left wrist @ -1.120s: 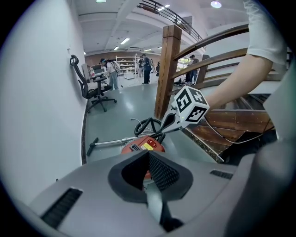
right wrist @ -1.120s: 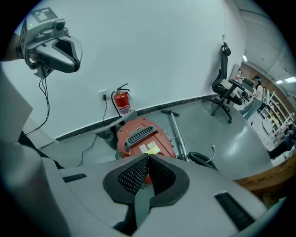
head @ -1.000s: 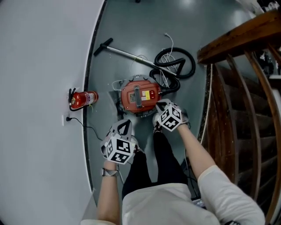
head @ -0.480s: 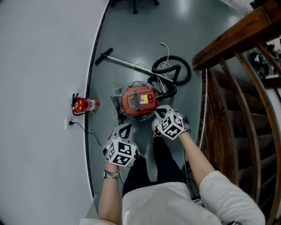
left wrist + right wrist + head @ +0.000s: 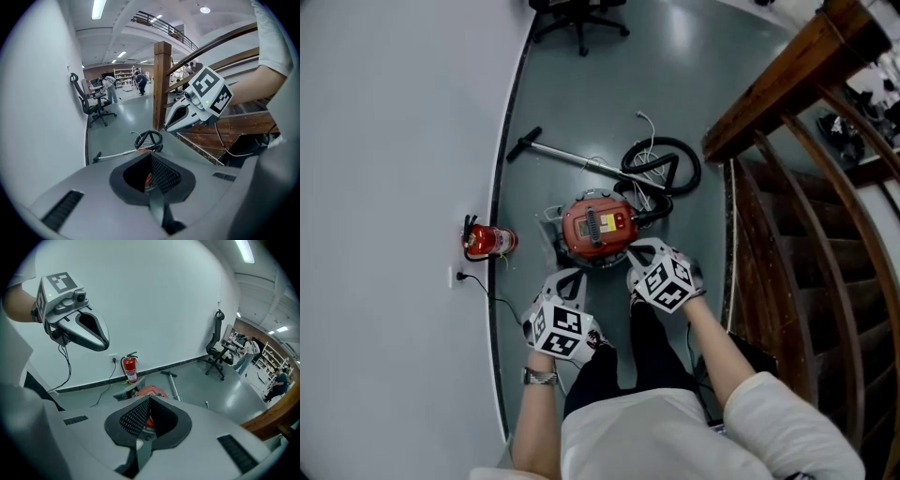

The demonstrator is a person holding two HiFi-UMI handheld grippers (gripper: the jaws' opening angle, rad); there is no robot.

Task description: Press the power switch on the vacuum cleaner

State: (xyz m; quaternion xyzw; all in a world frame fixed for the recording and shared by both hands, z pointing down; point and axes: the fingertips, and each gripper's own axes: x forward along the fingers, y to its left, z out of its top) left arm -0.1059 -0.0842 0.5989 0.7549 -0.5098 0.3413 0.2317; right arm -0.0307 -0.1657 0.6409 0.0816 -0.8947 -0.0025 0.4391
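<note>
On the grey floor (image 5: pixel 581 112), a red canister vacuum cleaner (image 5: pixel 598 225) sits near the left gripper (image 5: pixel 566 279) and right gripper (image 5: pixel 640 249), both clenched empty.

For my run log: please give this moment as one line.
vacuum cleaner: on floor | left gripper: shut, empty | right gripper: shut, empty | both held above it, no contact

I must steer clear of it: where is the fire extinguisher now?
In the head view the fire extinguisher stands at the left against the white wall, left of the red vacuum cleaner.
</note>
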